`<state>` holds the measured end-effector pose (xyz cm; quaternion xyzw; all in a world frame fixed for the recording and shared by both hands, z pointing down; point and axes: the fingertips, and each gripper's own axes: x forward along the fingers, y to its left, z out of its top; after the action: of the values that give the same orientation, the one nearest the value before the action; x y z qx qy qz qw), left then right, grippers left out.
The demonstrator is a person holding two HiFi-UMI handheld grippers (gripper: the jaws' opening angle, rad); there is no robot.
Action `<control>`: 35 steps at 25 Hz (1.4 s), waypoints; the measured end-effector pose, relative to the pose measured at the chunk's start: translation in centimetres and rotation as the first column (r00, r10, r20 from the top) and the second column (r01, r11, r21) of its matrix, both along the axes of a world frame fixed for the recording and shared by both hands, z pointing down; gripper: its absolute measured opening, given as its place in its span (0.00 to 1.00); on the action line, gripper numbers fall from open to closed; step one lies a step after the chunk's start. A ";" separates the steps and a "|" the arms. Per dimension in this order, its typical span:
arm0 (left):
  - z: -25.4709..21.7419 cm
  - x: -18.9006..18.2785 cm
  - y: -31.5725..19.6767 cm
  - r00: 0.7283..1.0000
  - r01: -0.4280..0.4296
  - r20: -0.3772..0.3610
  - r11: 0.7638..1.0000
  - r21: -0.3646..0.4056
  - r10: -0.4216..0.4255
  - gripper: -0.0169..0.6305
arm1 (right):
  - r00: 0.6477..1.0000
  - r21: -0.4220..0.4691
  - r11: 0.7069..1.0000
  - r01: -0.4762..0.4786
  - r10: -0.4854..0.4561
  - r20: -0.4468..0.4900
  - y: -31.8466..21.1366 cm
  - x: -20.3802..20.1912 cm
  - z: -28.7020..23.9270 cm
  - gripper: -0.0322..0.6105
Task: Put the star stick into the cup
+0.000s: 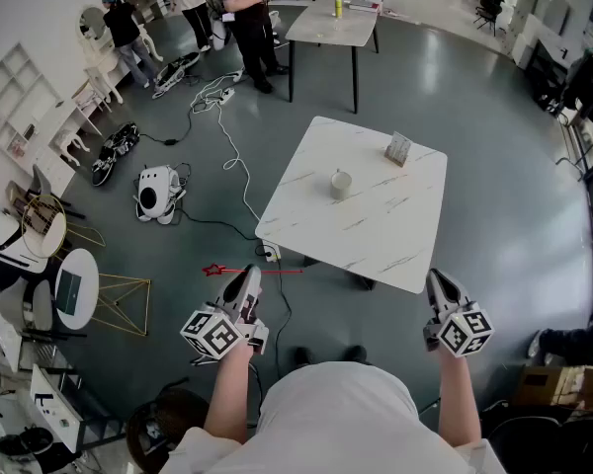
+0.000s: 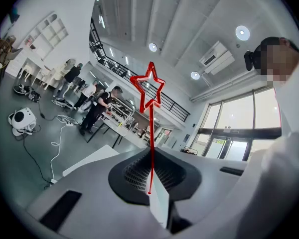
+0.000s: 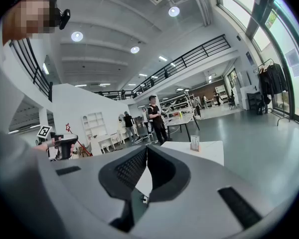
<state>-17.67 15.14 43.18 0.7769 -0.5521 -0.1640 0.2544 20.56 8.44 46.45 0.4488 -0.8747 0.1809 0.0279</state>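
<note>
Head view shows the left gripper point(image 1: 249, 276) clamped shut on the star stick point(image 1: 267, 270), which lies crosswise over the floor, short of the table point(image 1: 395, 227) and well apart from the cup point(image 1: 341, 184). The right gripper point(image 1: 437, 282) hangs beside the near table edge, its jaws together with nothing between them. The step in hand looks like the carry to the cup, so most of the task is yet to do. To do it well, I would keep the grip firm, bring the stick above the cup, turn the wrist until the plain end points down into the mouth, and let go only once that end is inside; a thin rod can pivot in the pads, so slow moves seem wise. The stick is a slim, stiff red rod topped by an open star outline point(image 2: 149, 87), probably light plastic. The cup is small, pale and round with an open mouth, and might tip if nudged. The tabletop is smooth white with faint marble veins.
</note>
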 end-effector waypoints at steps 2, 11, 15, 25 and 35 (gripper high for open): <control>-0.1 0.3 0.0 1.000 -0.003 -0.001 1.000 0.004 0.003 0.06 | 1.000 0.002 1.000 0.004 -0.004 0.002 0.1 0.3 0.3 0.09; 0.2 0.6 -0.2 1.000 -0.004 -0.002 1.000 -0.004 0.004 0.06 | 1.000 0.005 1.000 0.019 -0.019 0.002 -0.3 -0.1 0.3 0.09; 0.2 1.1 -0.2 1.000 0.001 0.000 1.000 -0.006 -0.001 0.06 | 0.999 0.007 0.999 0.033 -0.033 0.000 -0.5 0.2 0.3 0.09; 0.5 2.3 -0.3 1.000 0.019 0.021 1.000 -0.019 -0.019 0.06 | 0.999 -0.004 0.999 0.054 -0.054 0.002 -1.8 1.2 0.5 0.09; 1.1 4.8 -0.6 0.996 0.071 0.051 0.997 -0.009 -0.071 0.06 | 0.992 -0.024 0.992 0.123 -0.122 0.016 -3.6 3.3 1.6 0.09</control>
<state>-12.90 14.50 44.30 0.7593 -0.5864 -0.1504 0.2387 23.87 4.81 48.04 0.3926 -0.8984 0.1932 0.0381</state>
